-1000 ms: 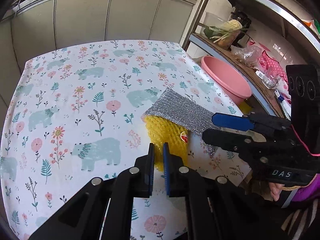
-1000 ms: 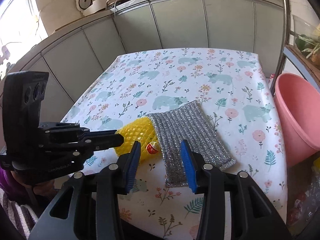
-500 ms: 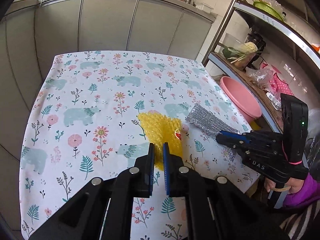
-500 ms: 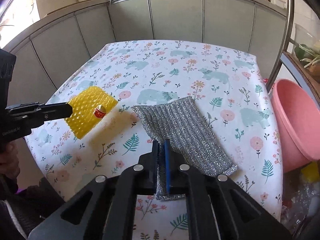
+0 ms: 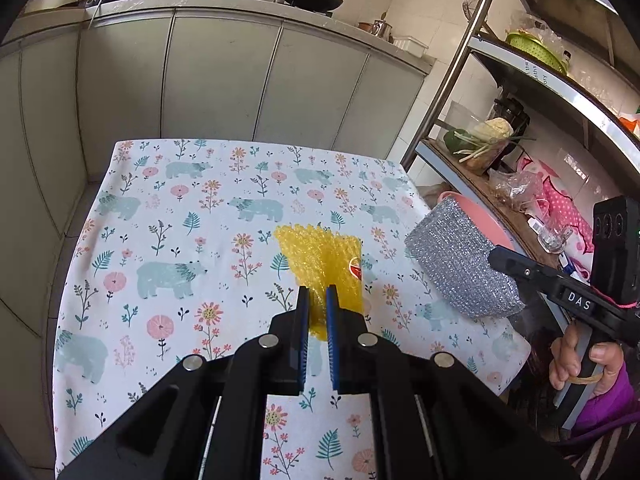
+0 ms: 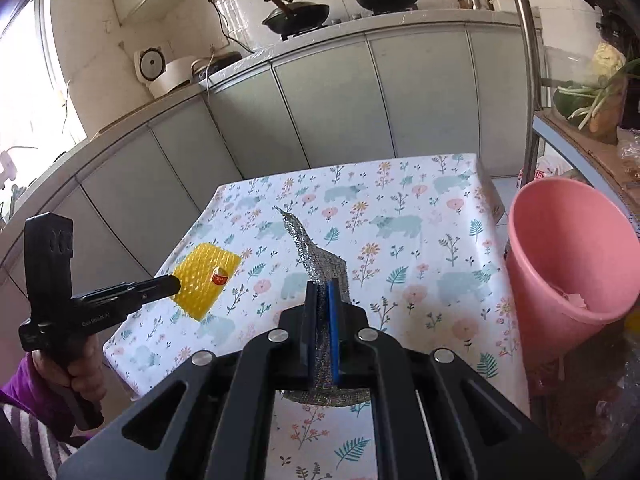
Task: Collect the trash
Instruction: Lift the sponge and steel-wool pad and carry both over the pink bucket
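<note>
Lifted: glittery silver mesh cloth, draping

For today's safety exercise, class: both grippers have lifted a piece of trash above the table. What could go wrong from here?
1. The yellow foam net is pinched only at one edge by the left gripper; it might slip free.
2. The silver mesh sleeve hangs limp from the right gripper and could snag the pink bucket rim.
3. The grippers are close and could collide.
</note>
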`<control>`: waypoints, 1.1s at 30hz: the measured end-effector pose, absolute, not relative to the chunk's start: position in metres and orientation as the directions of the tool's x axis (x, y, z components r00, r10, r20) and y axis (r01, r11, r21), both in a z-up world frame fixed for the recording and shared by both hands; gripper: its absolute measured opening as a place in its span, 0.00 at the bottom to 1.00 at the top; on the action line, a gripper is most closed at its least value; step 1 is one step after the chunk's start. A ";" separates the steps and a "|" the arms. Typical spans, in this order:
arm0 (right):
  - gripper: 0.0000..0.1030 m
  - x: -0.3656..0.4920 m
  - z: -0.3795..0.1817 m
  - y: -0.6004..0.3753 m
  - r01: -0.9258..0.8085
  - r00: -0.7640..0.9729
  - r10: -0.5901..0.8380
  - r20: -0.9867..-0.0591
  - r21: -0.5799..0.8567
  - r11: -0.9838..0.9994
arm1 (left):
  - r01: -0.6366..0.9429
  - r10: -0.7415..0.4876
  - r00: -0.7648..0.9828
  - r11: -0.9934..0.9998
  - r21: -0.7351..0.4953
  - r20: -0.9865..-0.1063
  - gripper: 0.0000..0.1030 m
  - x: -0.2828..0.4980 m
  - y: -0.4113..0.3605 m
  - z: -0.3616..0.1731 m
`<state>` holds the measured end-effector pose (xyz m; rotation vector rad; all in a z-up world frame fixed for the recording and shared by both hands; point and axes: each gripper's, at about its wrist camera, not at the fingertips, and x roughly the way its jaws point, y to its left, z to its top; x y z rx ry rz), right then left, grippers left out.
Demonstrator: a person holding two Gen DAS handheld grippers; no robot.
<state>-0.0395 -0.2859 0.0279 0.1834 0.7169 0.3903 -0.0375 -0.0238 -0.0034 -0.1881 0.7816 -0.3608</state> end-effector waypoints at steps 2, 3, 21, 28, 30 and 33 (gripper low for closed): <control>0.05 -0.039 0.031 -0.292 -0.270 0.699 0.396 -0.595 0.294 0.917 | 0.253 -0.392 0.655 0.919 -0.301 -0.646 0.07 -0.034 -0.028 0.000; 0.05 -0.039 0.032 -0.295 -0.263 0.705 0.391 -0.592 0.294 0.919 | 0.257 -0.395 0.655 0.918 -0.302 -0.644 0.07 -0.032 -0.030 0.001; 0.05 -0.025 0.042 -0.353 -0.139 0.795 0.291 -0.533 0.306 0.942 | 0.403 -0.492 0.639 0.869 -0.286 -0.591 0.07 0.024 -0.119 0.034; 0.05 -0.015 0.049 -0.391 -0.062 0.835 0.213 -0.508 0.298 0.952 | 0.467 -0.548 0.604 0.832 -0.299 -0.579 0.07 0.048 -0.168 0.042; 0.05 -0.011 0.049 -0.402 -0.035 0.838 0.196 -0.510 0.307 0.951 | 0.488 -0.558 0.596 0.823 -0.291 -0.578 0.07 0.054 -0.183 0.043; 0.05 -0.012 0.044 -0.409 -0.057 0.812 0.246 -0.529 0.348 0.936 | 0.513 -0.577 0.582 0.807 -0.292 -0.573 0.07 0.056 -0.195 0.043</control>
